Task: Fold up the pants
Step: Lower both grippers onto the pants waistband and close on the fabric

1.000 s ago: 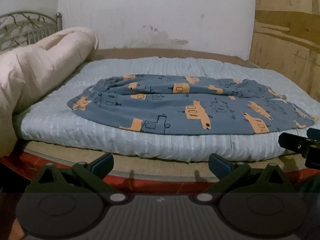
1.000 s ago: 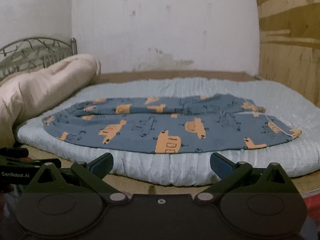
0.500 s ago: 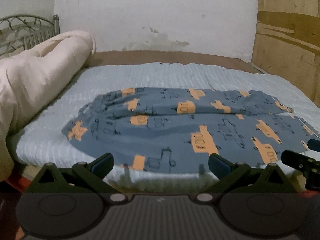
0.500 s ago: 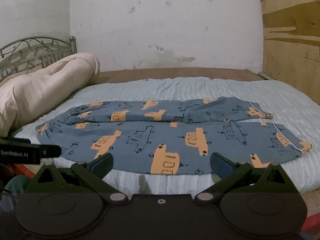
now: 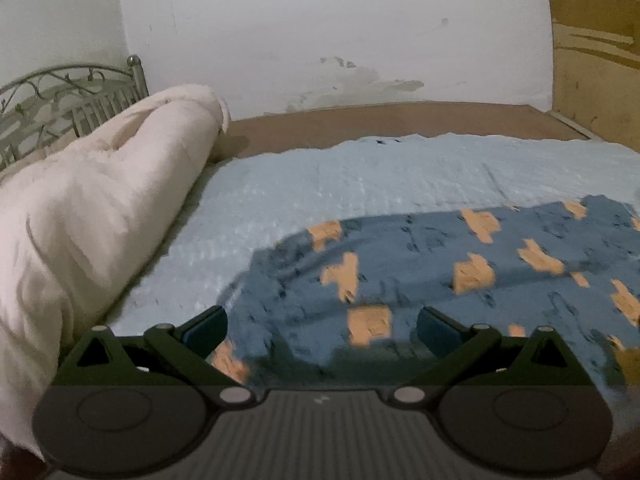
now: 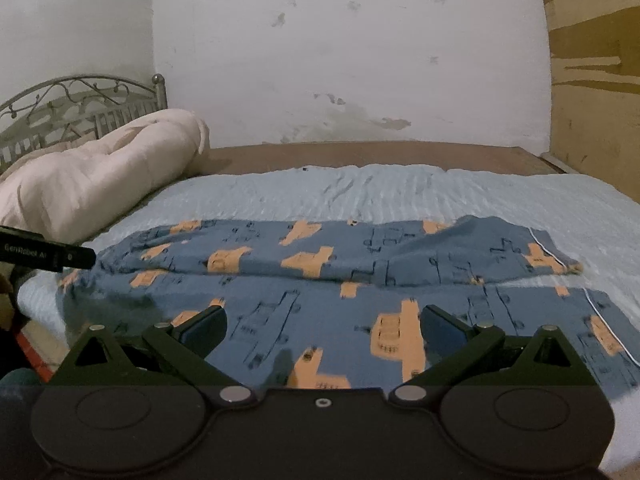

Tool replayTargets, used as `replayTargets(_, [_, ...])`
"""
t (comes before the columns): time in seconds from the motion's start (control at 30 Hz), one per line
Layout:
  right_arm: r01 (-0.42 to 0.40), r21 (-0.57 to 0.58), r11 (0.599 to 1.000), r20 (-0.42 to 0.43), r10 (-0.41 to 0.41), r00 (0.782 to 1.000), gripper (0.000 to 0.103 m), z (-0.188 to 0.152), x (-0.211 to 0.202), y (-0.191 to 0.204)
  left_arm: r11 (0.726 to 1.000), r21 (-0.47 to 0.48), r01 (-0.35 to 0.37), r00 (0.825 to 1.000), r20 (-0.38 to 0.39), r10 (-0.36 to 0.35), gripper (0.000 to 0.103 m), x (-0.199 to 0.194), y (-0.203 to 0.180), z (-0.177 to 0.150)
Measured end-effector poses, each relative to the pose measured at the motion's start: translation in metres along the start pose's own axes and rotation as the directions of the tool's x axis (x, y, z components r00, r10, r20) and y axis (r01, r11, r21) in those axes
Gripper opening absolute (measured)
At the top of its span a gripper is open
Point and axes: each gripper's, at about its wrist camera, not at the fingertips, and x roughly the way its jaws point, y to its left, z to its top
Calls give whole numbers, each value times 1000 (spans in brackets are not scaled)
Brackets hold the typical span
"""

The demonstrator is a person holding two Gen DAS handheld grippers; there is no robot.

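Blue pants (image 6: 340,280) with orange vehicle prints lie spread flat on the light blue bed cover (image 6: 400,188), legs running to the right, hems at the right end. In the left wrist view the pants' left end (image 5: 440,264) lies just ahead of my left gripper (image 5: 322,326), which is open and empty above it. My right gripper (image 6: 322,324) is open and empty above the near leg of the pants. The left gripper's body (image 6: 44,254) shows at the left edge of the right wrist view.
A rolled cream duvet (image 5: 92,216) lies along the left side of the bed, in front of a metal headboard (image 5: 60,96). A white wall stands behind and a wooden panel (image 5: 596,48) at the right. The bed's brown board (image 6: 360,152) shows at the back.
Both grippers have moved up and forward over the bed. They now hover over the pants instead of sitting below the mattress edge. Both stay open.
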Motion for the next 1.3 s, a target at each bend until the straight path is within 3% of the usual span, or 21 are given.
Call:
replayTargets(0.27, [-50,-14,999,-12,50,999,102,38,49,-28,996,58,-68,998,3,68,102,48,10,28])
replayTargets(0.4, [-88,-108,990,-16,87,996,102,55,73,-34,986,122,-111,994,20,109,103,72,9,40])
replayTargets(0.5, [-124,-176,977,-31,120,992,102,67,94,-35,977,186,-106,994,36,101,103,94,11,49])
replayTargets(0.63, [-209,-213,954,-94,193,977,102,79,128,-38,965,255,-68,997,47,57,103,123,18,57])
replayTargets(0.8, [-338,-262,904,-159,305,939,102,94,162,-48,949,303,84,995,24,-96,103,155,35,67])
replayTargets(1.03, [-305,-379,874,-212,239,948,102,101,206,-45,922,329,202,979,-55,-195,102,203,44,78])
replayTargets(1.17, [-324,-349,879,-231,254,939,101,114,235,-49,911,327,252,968,-92,-235,102,224,48,81])
replayTargets(1.3, [-343,-289,894,-285,262,922,88,125,268,-57,908,294,300,953,-141,-269,102,243,53,85])
